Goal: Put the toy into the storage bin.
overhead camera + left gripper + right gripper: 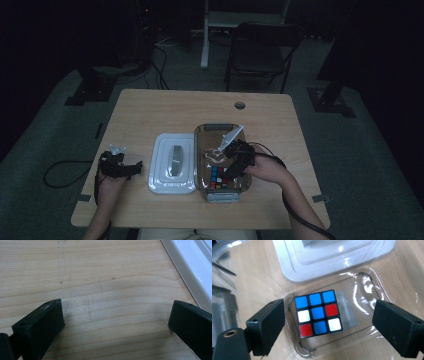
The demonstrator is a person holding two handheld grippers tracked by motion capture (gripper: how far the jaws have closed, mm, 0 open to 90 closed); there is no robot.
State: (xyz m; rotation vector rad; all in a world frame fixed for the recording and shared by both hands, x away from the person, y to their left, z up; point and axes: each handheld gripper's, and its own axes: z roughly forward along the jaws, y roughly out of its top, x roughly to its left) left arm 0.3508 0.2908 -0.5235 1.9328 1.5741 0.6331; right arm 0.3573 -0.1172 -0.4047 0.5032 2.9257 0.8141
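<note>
Right gripper view: puzzle cube (318,313) lying on the floor of a clear container (372,285), framed by the spread jaws of the right hand-held gripper (329,327), nothing pinched, probably hovering just above it. White lid (172,162) parked just beside the container on the counter (150,110), likely awaiting refitting. Left hand-held gripper (115,325) spread too, idle over bare wood.

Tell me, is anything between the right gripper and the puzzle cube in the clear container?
Nothing visible. The right gripper hangs open above the puzzle cube, which sits on the floor of the lidless clear container; the white lid lies beside it.
</note>
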